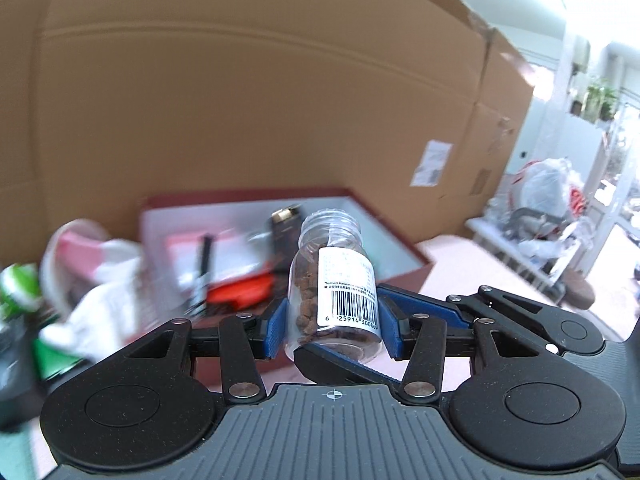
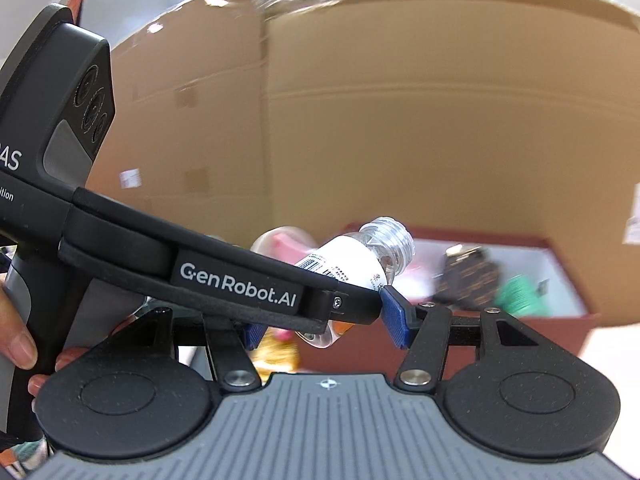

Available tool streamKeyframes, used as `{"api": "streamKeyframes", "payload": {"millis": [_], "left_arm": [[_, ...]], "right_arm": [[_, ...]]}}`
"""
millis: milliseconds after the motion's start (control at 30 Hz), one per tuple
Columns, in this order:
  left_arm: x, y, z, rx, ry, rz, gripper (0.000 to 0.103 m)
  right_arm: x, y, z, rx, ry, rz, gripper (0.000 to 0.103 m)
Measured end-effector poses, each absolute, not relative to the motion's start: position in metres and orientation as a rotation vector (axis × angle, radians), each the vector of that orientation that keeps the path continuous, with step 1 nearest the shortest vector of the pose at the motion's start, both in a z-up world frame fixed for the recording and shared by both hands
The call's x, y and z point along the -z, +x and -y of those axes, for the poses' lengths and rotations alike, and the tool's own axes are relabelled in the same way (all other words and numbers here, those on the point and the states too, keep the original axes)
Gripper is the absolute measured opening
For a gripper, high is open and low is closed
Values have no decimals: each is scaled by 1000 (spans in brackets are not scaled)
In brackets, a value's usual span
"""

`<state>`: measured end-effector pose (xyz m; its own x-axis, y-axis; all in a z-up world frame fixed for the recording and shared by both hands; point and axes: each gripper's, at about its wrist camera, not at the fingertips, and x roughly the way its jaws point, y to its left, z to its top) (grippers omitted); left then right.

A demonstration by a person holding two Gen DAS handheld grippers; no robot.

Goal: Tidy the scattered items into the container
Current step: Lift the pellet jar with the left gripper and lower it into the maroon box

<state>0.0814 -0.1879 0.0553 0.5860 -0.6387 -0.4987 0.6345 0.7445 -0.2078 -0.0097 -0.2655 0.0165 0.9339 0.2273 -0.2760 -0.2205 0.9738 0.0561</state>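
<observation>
- Cardboard wall (image 1: 240, 100) fills the background.
- Red box (image 1: 404, 248), holding clutter, sits on the desk (image 1: 460, 264).
- Left tool (image 1: 334, 328) grips the capless bottle (image 1: 336, 280) above the box's near edge.
- Right tool (image 2: 328, 328) spread partway; whether it touches the bottle, cannot tell.

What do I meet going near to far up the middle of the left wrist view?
Left gripper clamped on the capless bottle of brown pellets → red box with black and orange items inside → tall cardboard wall.

Bright daylight glare from the right window (image 1: 624, 152), background motion-blurred, fisheye-curved edges, shadows seemingly soft.
</observation>
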Motion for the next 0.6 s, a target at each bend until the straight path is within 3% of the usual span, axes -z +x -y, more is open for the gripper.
{"api": "streamKeyframes", "payload": {"millis": [600], "left_arm": [[-27, 178, 302, 807, -87, -675, 61]], "right_arm": [[-16, 64, 389, -147, 38, -356, 64]]}}
